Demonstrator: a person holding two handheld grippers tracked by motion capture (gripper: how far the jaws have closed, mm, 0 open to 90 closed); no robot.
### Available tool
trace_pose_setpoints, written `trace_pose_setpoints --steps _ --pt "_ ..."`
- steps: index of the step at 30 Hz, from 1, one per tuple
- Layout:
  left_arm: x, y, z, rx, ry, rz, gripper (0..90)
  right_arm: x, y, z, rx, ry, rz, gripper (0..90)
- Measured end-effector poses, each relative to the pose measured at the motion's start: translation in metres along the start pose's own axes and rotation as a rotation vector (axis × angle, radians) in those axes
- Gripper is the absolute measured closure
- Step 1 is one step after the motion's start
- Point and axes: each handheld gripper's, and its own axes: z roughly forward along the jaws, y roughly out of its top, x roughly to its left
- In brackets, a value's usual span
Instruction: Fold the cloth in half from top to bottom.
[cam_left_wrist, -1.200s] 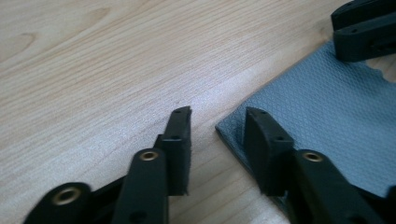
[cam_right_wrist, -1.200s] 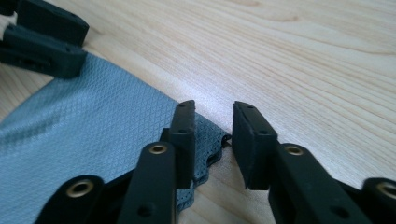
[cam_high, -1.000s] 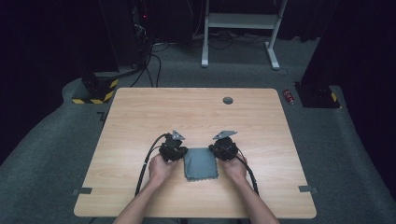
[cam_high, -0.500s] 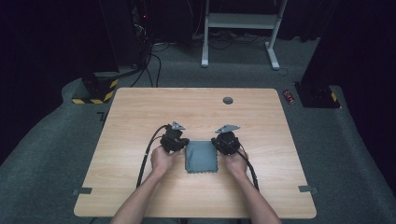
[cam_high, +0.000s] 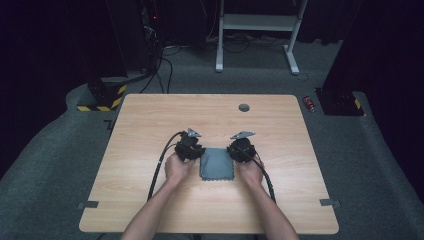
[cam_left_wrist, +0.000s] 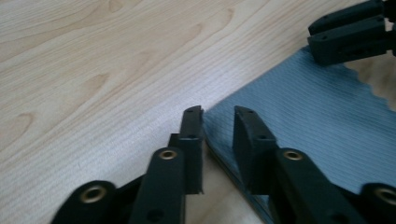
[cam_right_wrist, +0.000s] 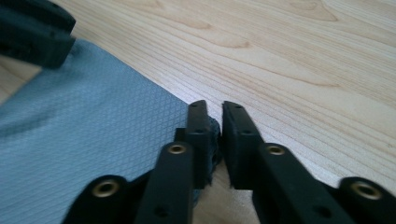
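A grey-blue cloth (cam_high: 217, 163) lies flat on the wooden table (cam_high: 150, 120), between my two grippers. My left gripper (cam_high: 196, 149) is at the cloth's far left corner. In the left gripper view its jaws (cam_left_wrist: 218, 112) stand a little apart, with the cloth (cam_left_wrist: 317, 107) corner lying loose between them. My right gripper (cam_high: 236, 149) is at the far right corner. In the right gripper view the right gripper (cam_right_wrist: 215, 105) is almost closed, pinching a bunched bit of the cloth (cam_right_wrist: 93, 126). Each gripper view shows the other gripper across the cloth.
A round dark grommet (cam_high: 244, 107) sits near the table's far edge. Tape tabs (cam_high: 87, 205) mark the near corners. On the floor beyond stand a white desk frame (cam_high: 255, 22), cables and a yellow-black striped base (cam_high: 100, 102).
Both hands and grippers have moved away from the person, and the cloth has shifted forward on the table with them.
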Motion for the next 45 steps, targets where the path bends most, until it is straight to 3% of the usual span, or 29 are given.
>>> trace_pose_setpoints --steps 5,12,21,28,29,35,45 --pt "-0.018 -0.015 -0.013 0.003 -0.027 0.041 59.6 0.008 -0.006 -0.015 -0.031 0.034 -0.008 74.4" --pt "-0.035 -0.042 -0.026 0.009 -0.027 0.084 54.6 0.029 -0.035 -0.036 -0.031 0.098 -0.056 70.0" --pt "-0.037 -0.054 -0.028 0.017 -0.027 0.078 54.4 0.035 -0.055 -0.044 -0.010 0.087 -0.096 69.8" --pt "-0.034 -0.062 -0.034 -0.008 -0.040 0.038 50.1 0.034 -0.058 -0.046 -0.014 0.083 -0.092 68.2" --pt "-0.032 -0.065 -0.037 -0.026 -0.052 0.012 48.4 0.032 -0.059 -0.049 -0.026 0.086 -0.080 67.4" --pt "-0.026 -0.071 -0.047 -0.083 -0.072 -0.047 44.7 0.028 -0.059 -0.057 -0.053 0.096 -0.048 65.6" --pt "-0.014 -0.076 -0.062 -0.143 -0.078 -0.097 43.1 0.019 -0.059 -0.067 -0.081 0.098 -0.012 62.8"
